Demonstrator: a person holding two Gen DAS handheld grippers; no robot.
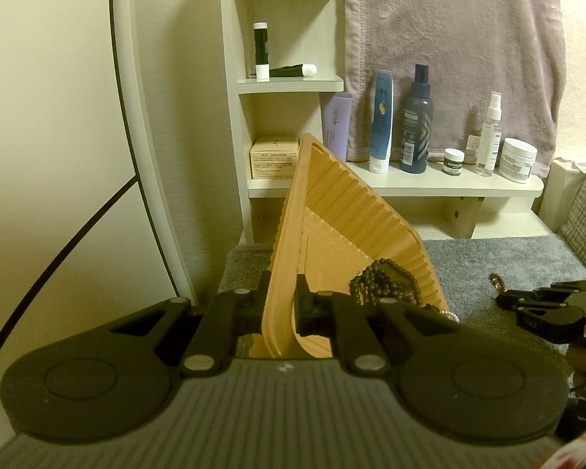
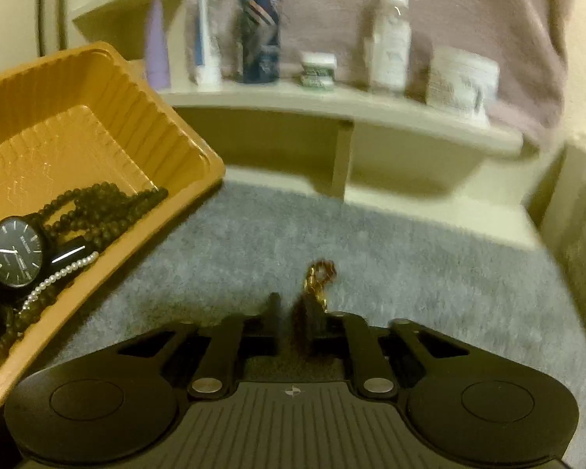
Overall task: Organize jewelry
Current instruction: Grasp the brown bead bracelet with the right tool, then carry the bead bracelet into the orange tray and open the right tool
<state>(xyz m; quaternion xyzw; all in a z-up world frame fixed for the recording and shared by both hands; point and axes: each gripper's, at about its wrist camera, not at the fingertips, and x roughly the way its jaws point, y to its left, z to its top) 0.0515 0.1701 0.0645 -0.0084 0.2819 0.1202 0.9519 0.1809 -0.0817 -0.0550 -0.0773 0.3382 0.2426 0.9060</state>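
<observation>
1. Left claw [image 1: 279, 305] is gripping the orange tray [image 1: 332, 211] by its rim, jaws clamped tight, tilting it.
2. Right claw [image 2: 287, 312], right of the tray, is pinching a gold chain [image 2: 319, 277] on the grey mat [image 2: 410, 258], jaws nearly closed.
3. Tray is holding dark beads [image 2: 109, 207], a black watch [image 2: 15, 252] and a pearl strand [image 2: 64, 273].
4. Next, probably: lifting the chain leftward over the tray rim, releasing inside.
</observation>
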